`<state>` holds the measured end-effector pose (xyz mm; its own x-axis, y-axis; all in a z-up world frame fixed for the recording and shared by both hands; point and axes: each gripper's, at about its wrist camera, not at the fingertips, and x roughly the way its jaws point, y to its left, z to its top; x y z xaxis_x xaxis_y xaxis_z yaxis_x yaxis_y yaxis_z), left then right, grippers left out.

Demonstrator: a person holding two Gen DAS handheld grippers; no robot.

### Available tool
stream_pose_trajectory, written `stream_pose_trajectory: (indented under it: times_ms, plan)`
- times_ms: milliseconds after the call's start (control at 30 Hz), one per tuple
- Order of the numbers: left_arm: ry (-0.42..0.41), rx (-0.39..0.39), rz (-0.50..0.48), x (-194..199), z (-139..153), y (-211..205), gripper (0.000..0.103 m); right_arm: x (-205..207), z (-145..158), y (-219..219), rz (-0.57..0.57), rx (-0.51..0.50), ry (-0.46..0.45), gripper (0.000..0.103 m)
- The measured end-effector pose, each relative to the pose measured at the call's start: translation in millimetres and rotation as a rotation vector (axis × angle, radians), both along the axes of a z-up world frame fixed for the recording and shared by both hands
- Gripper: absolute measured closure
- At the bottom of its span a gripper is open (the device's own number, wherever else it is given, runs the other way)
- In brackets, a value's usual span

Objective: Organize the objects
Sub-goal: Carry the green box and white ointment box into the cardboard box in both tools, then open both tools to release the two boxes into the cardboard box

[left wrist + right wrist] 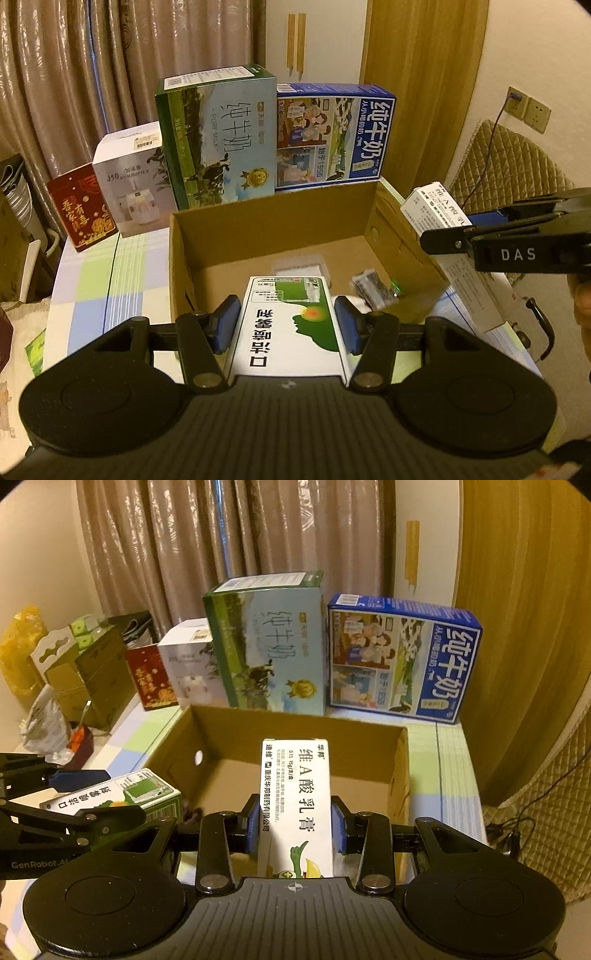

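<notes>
My left gripper [286, 321] is shut on a green-and-white medicine box [291, 325], held over the near edge of the open cardboard box [258, 229]. My right gripper [295, 823] is shut on a slim white cream box [297, 797], held above the cardboard box's near edge [295, 720]. In the left wrist view the right gripper [454, 230] with its white box [436, 208] is at the cardboard box's right wall. In the right wrist view the left gripper [92, 794] with the green-and-white box [114, 794] is at the left. A clear packet [299, 264] and a dark wrapped item [373, 290] lie inside the cardboard box.
Behind the cardboard box stand a green milk carton [218, 144], a blue milk carton [332, 136], a white humidifier box [133, 181] and a red box [81, 206] on the checked tablecloth [92, 288]. Curtains hang behind. Brown boxes and bags [74, 672] are at the left.
</notes>
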<state>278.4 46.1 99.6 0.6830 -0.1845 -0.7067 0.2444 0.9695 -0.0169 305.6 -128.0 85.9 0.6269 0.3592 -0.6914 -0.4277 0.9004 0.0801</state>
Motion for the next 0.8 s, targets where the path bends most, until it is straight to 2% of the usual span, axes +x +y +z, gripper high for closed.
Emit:
stream_pose_trajectory:
  times_ms: [400,800]
  plan:
    - [0.036,0.006,0.011,58.5,-19.1,-3.3,0.052,50.7,-26.4,7.1,-0.024,0.006,0.041,0.068]
    - [0.072,-0.008,0.027,90.8,-49.2,3.9,0.052,78.8,-47.0,13.3,-0.035,-0.01,0.063,0.068]
